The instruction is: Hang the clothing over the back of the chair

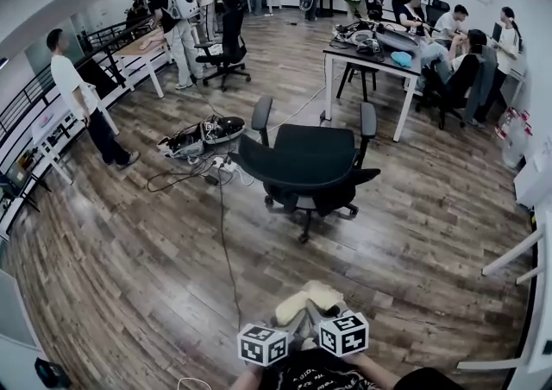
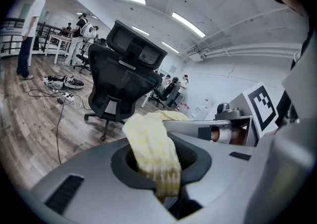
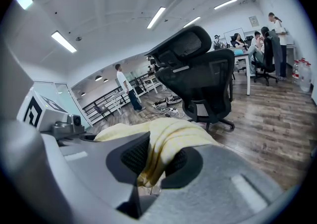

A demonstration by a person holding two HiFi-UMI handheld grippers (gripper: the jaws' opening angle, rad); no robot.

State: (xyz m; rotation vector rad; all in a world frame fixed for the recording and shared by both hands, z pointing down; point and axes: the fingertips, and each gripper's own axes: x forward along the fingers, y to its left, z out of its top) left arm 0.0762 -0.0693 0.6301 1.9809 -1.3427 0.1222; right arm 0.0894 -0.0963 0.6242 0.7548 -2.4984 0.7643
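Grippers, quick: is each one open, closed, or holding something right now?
Left gripper: closed on the yellow clothing.
Right gripper: closed on the same yellow clothing.

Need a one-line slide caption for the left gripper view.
Left gripper, jaws shut on a yellow garment, with the black office chair ahead.

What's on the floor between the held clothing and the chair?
Only bare wood floor lies between the yellow clothing and the chair, seen in the head view; a black cable runs off to the left.
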